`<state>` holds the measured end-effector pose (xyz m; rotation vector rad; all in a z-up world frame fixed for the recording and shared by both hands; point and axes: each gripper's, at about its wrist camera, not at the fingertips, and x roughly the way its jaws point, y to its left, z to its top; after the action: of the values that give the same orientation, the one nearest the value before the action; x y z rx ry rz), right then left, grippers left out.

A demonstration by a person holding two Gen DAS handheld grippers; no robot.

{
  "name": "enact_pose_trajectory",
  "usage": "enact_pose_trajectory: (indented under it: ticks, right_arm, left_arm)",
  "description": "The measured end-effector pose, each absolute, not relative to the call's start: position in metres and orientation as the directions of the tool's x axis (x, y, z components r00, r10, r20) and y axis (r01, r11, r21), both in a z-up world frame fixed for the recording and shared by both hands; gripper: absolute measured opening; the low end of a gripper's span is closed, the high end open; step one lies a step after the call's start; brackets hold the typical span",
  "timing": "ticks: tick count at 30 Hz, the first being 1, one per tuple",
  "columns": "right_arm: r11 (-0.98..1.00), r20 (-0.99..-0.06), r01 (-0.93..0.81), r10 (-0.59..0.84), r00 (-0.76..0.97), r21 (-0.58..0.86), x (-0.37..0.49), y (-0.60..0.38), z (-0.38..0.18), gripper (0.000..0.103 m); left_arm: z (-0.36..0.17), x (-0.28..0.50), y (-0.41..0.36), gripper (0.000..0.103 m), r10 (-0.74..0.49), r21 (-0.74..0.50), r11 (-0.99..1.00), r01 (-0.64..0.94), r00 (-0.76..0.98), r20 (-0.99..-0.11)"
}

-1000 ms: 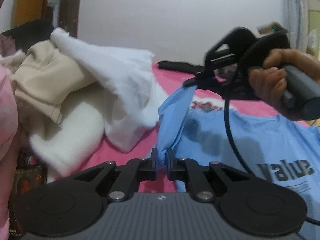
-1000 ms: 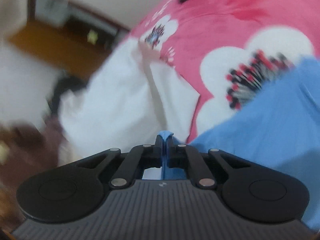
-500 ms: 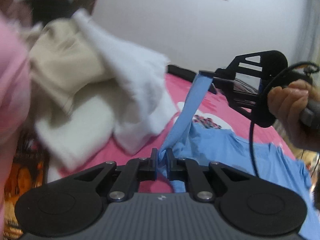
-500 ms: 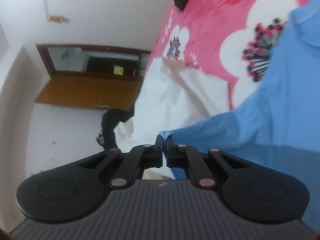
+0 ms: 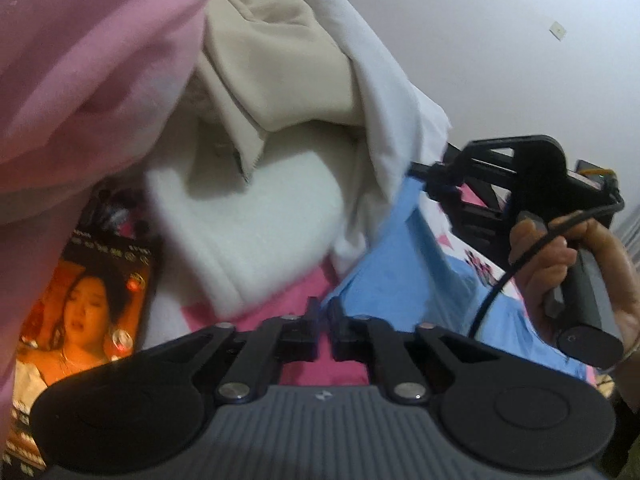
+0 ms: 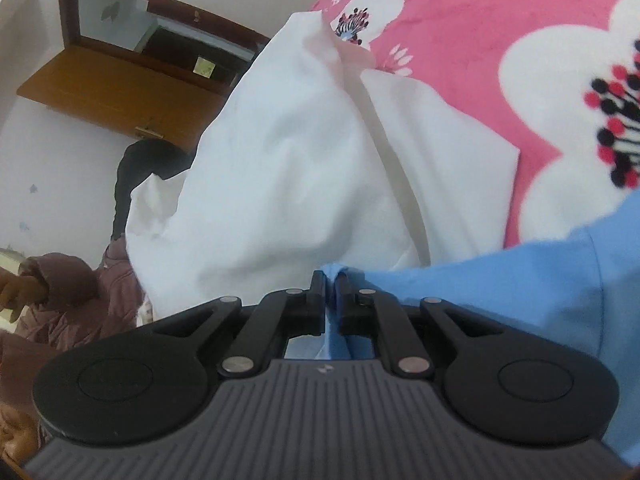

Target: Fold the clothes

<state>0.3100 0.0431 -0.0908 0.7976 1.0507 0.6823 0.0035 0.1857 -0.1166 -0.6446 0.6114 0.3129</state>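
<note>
A light blue T-shirt [image 5: 392,264] lies on the pink flowered bedspread [image 5: 320,364], one edge lifted. In the left wrist view a hand [image 5: 560,276] holds my right gripper [image 5: 424,178] on that raised edge. The right wrist view shows my right gripper [image 6: 330,280] with blue shirt [image 6: 500,280] cloth bunched between its fingers. Its jaws are starting to open but still pinch the cloth. My left gripper [image 5: 324,308] is closing to shut. The shirt's corner sits just past its tips, and only pink bedspread shows in the narrow slit.
A heap of clothes fills the left: a pink garment [image 5: 88,52], a beige one [image 5: 272,52], a cream one [image 5: 248,208] and a white one [image 6: 300,160]. A lit phone screen [image 5: 92,292] lies beside the heap. Flowered bedspread [image 6: 480,40] stretches right; a wooden door [image 6: 100,84] stands behind.
The left view has rolled and moved closer to the clothes heap. The blue cloth that my left fingers pinched has slipped out past their tips. My right gripper has swung over with the shirt's edge.
</note>
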Motion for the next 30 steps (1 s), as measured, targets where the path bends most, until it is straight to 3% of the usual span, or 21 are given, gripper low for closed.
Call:
enact_pose_trajectory:
  ticks: [4,7,9,11,14,16,17,20,22,23,26,30]
  right_arm:
    - [0.566,-0.492,-0.135,0.792,0.362,0.813,0.321,0.043,-0.088,0.009]
    - [0.569,-0.481,-0.158,0.788,0.383,0.807,0.329,0.038,-0.081,0.024]
    - [0.538,-0.434,-0.182,0.802,0.410,0.823,0.333,0.028,-0.073,0.043]
    - [0.514,-0.398,-0.193,0.810,0.432,0.836,0.337,0.016,-0.065,0.048]
    - [0.486,-0.360,-0.202,0.817,0.449,0.850,0.338,-0.005,-0.053,0.048]
    - [0.476,-0.341,-0.223,0.823,0.454,0.851,0.334,-0.023,-0.044,0.048]
    - [0.474,-0.336,-0.231,0.824,0.456,0.850,0.328,-0.035,-0.042,0.048]
    - [0.497,-0.346,-0.261,0.817,0.460,0.828,0.309,-0.068,-0.040,0.048]
    - [0.581,-0.421,-0.274,0.776,0.469,0.766,0.294,-0.085,-0.046,0.041]
    - [0.620,-0.456,-0.280,0.753,0.474,0.733,0.286,-0.093,-0.049,0.032]
    - [0.690,-0.540,-0.298,0.711,0.450,0.660,0.273,-0.098,-0.061,0.017]
    - [0.744,-0.618,-0.419,0.666,0.418,0.520,0.259,-0.076,-0.066,0.012]
  left_arm:
    - [-0.122,0.004,0.191,0.002,0.104,-0.454,0.748,-0.485,0.760,-0.641]
    - [-0.121,0.002,0.189,0.002,0.109,-0.446,0.754,-0.482,0.762,-0.638]
    - [-0.117,0.002,0.185,0.005,0.113,-0.437,0.766,-0.472,0.768,-0.631]
    - [-0.114,0.002,0.183,0.013,0.109,-0.435,0.774,-0.461,0.772,-0.626]
    - [-0.111,0.003,0.181,0.022,0.091,-0.432,0.791,-0.434,0.780,-0.619]
    - [-0.110,0.004,0.179,0.040,0.077,-0.431,0.801,-0.416,0.785,-0.615]
    - [-0.110,0.007,0.179,0.042,0.072,-0.432,0.802,-0.413,0.785,-0.616]
    - [-0.108,0.010,0.172,0.042,0.081,-0.411,0.815,-0.407,0.784,-0.615]
    - [-0.103,0.010,0.165,0.042,0.117,-0.363,0.841,-0.402,0.788,-0.604]
    - [-0.099,0.008,0.159,0.041,0.141,-0.330,0.856,-0.398,0.794,-0.591]
    - [-0.089,0.006,0.136,0.041,0.171,-0.233,0.910,-0.344,0.821,-0.545]
    - [-0.089,0.025,0.106,0.039,0.104,-0.148,0.964,-0.223,0.820,-0.563]
